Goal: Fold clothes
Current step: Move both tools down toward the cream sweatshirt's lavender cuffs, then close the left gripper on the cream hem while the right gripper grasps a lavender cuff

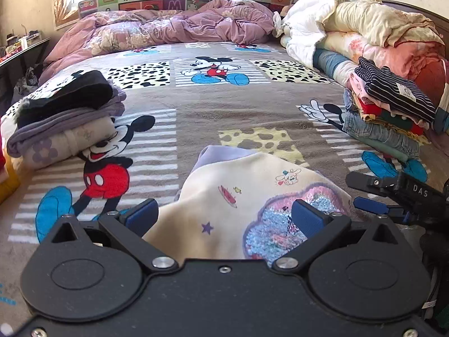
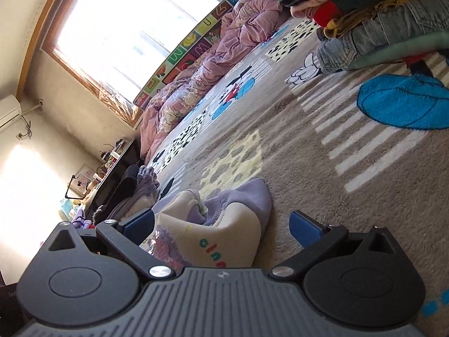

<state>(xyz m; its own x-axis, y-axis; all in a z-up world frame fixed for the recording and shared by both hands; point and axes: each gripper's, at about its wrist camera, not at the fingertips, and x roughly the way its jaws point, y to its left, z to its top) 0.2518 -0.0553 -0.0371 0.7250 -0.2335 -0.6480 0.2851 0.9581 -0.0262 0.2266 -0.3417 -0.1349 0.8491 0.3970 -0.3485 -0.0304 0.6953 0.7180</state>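
The cream sweatshirt (image 1: 224,205) with the sparkly patch and the purple lining lies bunched up on the bed blanket (image 1: 224,118), close to the front edge, right in front of both claws. The left gripper (image 1: 224,219) has its jaws spread wide, one on each side of the shirt, and holds nothing. The right gripper (image 2: 221,224) is tipped on its side, low to the blanket, and its jaws are wide apart too, with the shirt's purple end sitting between them. The shirt is in a heap, so a claw could grab two layers at once, and then the fold would come out lumpy. The sparkly patch looks stiff and may not bend flat. The shirt could also slide on the fluffy blanket when pulled. I cannot tell where the sleeves are, since the heap hides them. The blanket is soft and brown-grey with cartoon mice, stripes and spots. A pile of folded clothes (image 1: 64,115) sits on the left side and a taller stack (image 1: 390,106) on the right. A crumpled purple quilt (image 1: 168,28) lies at the far end under a bright window (image 2: 134,25).
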